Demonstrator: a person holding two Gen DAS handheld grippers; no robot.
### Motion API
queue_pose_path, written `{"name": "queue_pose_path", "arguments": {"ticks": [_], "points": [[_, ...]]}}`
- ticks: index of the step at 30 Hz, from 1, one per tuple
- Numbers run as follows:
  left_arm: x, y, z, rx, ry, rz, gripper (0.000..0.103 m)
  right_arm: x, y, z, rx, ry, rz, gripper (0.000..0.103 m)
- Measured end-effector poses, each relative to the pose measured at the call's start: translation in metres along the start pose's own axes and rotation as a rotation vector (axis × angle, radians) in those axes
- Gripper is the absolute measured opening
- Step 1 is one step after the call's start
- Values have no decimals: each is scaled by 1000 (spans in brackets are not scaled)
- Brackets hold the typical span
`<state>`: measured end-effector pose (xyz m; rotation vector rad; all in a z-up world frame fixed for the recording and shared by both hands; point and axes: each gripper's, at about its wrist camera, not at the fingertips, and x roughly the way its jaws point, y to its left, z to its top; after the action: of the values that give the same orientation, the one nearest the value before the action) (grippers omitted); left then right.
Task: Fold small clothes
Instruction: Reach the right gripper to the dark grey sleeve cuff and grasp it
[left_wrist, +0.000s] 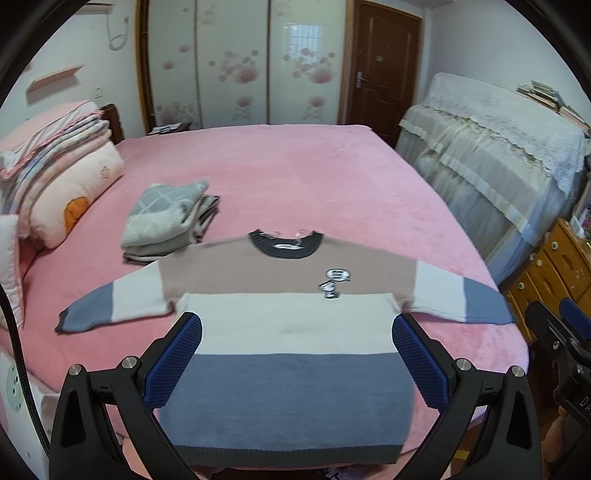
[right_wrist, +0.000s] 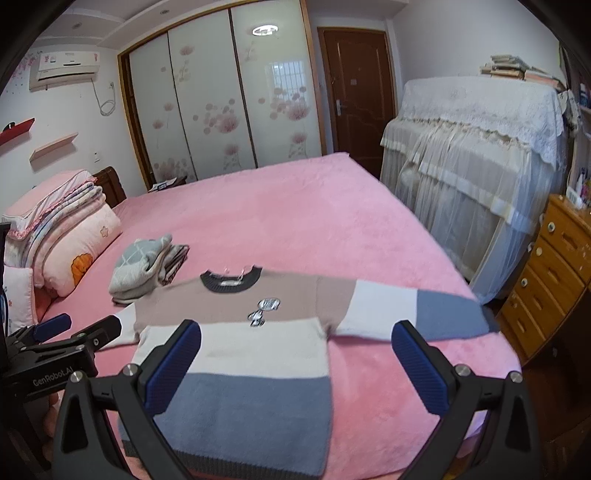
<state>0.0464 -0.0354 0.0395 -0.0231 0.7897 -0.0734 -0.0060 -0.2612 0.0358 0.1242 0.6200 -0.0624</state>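
A small striped sweater (left_wrist: 288, 332) lies flat and face up on the pink bed (left_wrist: 295, 177), at the near edge, with its dark hem toward the cameras and its dark collar pointing toward the far side. Both sleeves are spread out sideways; the one toward the bed's right edge reaches almost to that edge. The bands run brownish-pink at the chest, white in the middle, blue-grey lower down (a small cartoon patch sits on the chest).

The left claw (left_wrist: 297, 356) hangs over the sweater's lower body, its blue-padded fingers wide apart and holding nothing. The right claw (right_wrist: 295, 365) is likewise spread wide and empty, above the sweater's right side and the bare pink cover next to it. Whether either claw touches the fabric cannot be told.

Beyond the sweater's left sleeve, toward the bed's left side, sits a stack of folded clothes (left_wrist: 166, 221), a grey checked piece on top, just beside the sweater's shoulder. Further left, at the head of the bed, folded quilts (left_wrist: 62, 166) are piled up. Off the bed's right edge stand a lace-covered piece of furniture (right_wrist: 472, 177) and a wooden chest of drawers (right_wrist: 550, 277).
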Motion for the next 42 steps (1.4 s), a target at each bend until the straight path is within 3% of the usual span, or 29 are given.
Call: {"name": "queue_pose_path", "arguments": {"ticks": [5,11,17,24,32,37,42], "points": [[-1,-22,17,19,-3,-39,102,-13,-15,11,-25,-69,-55,103],[-1,-59,32,58,-67,-53,102,-20,-55,22,3,-103,-81,103],[23,-107,47,93,-65,-163,102,-17,-124,31,90,-115,-166,103],[83,-161,57,109,-27,-292,102,3,-209,25,190,-98,-269,103],[172,-204,33,174,-17,-234,102,58,-289,-12,312,-3,-329,102],[222,-214,4,166,68,-229,102,95,-305,-42,359,84,-319,94],[259,-231,-23,161,104,-207,102,126,-308,-69,385,147,-302,89]]}}
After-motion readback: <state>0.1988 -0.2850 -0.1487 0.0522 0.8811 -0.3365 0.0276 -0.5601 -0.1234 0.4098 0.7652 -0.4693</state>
